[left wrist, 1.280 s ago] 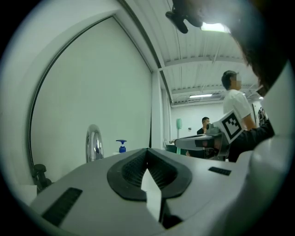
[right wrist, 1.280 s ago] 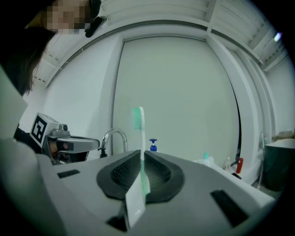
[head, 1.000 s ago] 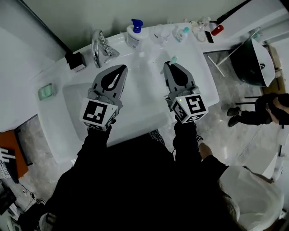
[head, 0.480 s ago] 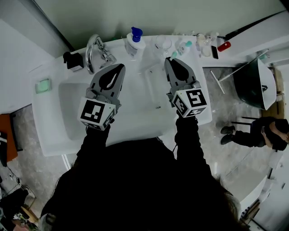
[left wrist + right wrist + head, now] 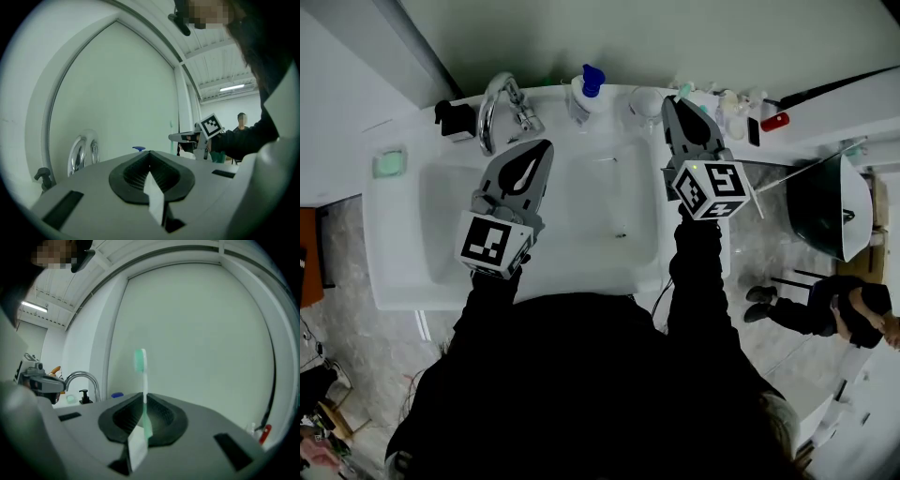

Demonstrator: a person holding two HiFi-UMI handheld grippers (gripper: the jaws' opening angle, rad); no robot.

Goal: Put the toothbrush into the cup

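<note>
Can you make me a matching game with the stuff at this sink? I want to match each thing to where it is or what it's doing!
Things:
1. toothbrush
2. left gripper
3. pump bottle
4. soap bar

Places or states:
A. blue top, stands at the back of the sink
B. lies on the sink's left rim
C. shut, with nothing in it
D. clamped in the right gripper, head sticking out past the jaws

Right pairs: 1-D, 2-C, 3-A, 4-B
</note>
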